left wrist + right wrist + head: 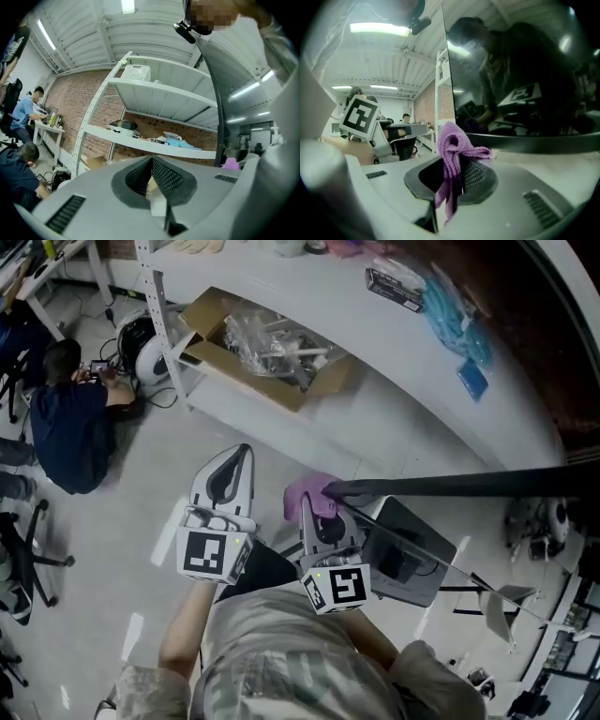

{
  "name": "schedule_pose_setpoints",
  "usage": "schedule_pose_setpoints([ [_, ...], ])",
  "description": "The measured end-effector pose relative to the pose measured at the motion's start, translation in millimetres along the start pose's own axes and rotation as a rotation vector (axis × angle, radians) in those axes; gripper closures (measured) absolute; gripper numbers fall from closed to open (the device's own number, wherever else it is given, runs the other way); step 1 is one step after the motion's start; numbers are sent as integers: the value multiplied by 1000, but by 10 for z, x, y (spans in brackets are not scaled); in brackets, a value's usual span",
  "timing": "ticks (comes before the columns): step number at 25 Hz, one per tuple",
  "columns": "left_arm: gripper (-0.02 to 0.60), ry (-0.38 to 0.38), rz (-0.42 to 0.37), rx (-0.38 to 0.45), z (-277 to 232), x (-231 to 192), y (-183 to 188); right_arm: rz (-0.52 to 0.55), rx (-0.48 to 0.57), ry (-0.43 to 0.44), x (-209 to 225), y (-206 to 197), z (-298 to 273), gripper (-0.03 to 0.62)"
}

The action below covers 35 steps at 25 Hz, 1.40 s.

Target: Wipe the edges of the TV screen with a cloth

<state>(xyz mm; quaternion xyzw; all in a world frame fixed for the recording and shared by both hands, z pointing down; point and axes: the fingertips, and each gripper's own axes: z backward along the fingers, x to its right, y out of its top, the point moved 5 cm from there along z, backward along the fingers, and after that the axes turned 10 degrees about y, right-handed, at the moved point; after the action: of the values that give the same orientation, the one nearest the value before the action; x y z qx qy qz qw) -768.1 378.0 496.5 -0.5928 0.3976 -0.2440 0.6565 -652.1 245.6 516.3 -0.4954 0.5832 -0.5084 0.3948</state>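
Note:
Seen from above in the head view, the TV (pixel 459 486) is a thin dark bar running right from its left edge. My right gripper (pixel 317 510) is shut on a purple cloth (pixel 306 491), which sits at the TV's left end. In the right gripper view the cloth (pixel 452 145) bunches out of the shut jaws of the right gripper (pixel 451 161), beside the dark reflective screen (pixel 525 70). My left gripper (pixel 240 457) hovers to the left, apart from the TV. Its jaws in the left gripper view (pixel 152 161) are closed on nothing; the TV's edge (pixel 218 136) stands to their right.
A white shelf unit (pixel 375 352) runs behind the TV, with an open cardboard box (pixel 262 348) on its lower level. The TV's grey stand base (pixel 408 559) lies below the screen. A person (pixel 70 418) sits on the floor at far left, near an office chair (pixel 19 563).

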Motion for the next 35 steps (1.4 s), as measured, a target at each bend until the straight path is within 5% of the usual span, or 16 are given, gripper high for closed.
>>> schedule_pose_setpoints([
  [9,566,-246,-79,50,-522,40,235,-30,-12,-195,-31,-8,-160,540],
  [18,566,-499,-64,-13,-482,-66,402,-140,43,-521,-165,-25,-268,540],
  [21,566,-547,-56,-11,-450,-46,456,-171,71,-559,-337,22,-252,540],
  [26,566,-602,-33,25,-553,167,555,-66,89,-563,-564,206,-141,540],
  [31,566,-685,-31,47,-672,315,677,203,57,-502,-821,684,-272,540],
  [35,566,-721,14,40,-702,350,653,254,-25,-603,-719,787,-276,540],
])
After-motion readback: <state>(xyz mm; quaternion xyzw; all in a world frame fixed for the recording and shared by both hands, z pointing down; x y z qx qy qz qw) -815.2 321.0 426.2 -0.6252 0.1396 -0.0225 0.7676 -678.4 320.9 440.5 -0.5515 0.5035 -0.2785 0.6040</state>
